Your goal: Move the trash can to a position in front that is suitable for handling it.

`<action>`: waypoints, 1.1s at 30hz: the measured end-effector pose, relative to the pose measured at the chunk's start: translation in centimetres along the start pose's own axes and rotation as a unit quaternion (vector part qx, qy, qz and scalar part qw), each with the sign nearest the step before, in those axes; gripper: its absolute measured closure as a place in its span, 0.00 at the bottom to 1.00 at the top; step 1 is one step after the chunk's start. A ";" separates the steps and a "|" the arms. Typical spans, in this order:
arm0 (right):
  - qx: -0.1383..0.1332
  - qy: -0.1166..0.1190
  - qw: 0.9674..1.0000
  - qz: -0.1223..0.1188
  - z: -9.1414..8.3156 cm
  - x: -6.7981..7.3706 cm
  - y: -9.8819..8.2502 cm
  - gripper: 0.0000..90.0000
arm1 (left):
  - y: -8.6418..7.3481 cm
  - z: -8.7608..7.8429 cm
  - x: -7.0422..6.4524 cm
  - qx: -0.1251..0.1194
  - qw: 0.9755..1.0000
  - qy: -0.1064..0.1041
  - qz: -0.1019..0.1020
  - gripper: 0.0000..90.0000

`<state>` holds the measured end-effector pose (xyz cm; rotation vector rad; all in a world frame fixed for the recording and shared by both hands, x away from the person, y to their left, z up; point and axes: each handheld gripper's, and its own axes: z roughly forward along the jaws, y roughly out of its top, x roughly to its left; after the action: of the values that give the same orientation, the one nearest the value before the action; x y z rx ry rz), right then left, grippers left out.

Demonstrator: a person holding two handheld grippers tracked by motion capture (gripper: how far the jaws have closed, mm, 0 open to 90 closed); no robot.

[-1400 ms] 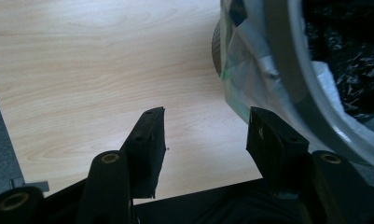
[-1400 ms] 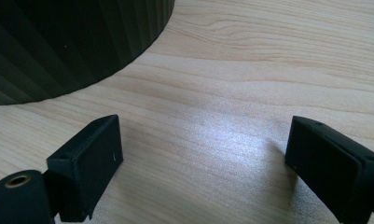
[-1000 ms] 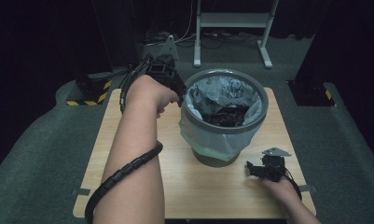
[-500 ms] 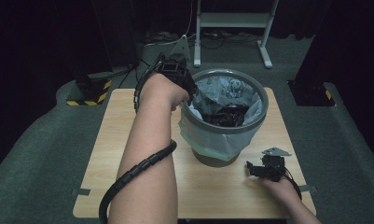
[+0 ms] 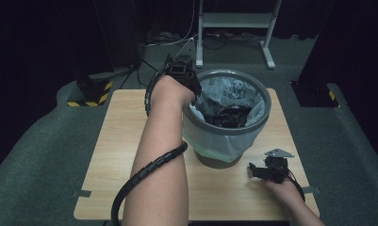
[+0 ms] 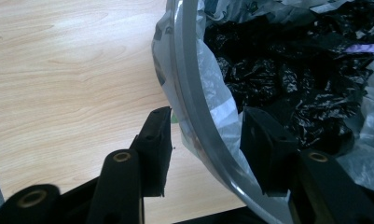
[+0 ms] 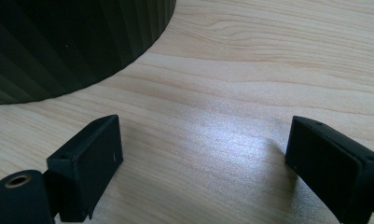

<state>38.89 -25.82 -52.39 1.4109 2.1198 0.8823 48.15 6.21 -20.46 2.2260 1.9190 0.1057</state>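
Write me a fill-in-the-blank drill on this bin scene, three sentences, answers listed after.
1. The left gripper has one jaw outside and one inside the grey bin's ____.
2. The bin stands on a ____ table and is lined with a clear bag.
3. The right gripper rests low over the table with its jaws ____ and nothing between them.

Missing words: rim; wooden; open

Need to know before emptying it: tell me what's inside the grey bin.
The grey bin holds a translucent liner and crumpled black plastic. Anything beneath the black plastic is covered.
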 end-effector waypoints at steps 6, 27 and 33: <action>0.000 0.001 1.000 0.000 0.0 0.0 0.0 0.12 | 0.1 1.7 -0.2 0.015 1.000 0.008 -0.004 0.65; 0.001 0.002 1.000 -0.001 0.0 0.0 0.0 0.11 | 0.3 0.0 -0.2 -0.030 0.999 0.009 -0.012 0.77; 0.001 0.002 1.000 -0.001 0.0 0.0 0.0 0.12 | 0.4 -0.6 0.0 -0.050 0.999 0.008 -0.020 0.81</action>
<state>38.93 -25.81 -52.39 1.4085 2.1250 0.8844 48.44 6.22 -19.76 2.1268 1.9218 0.2087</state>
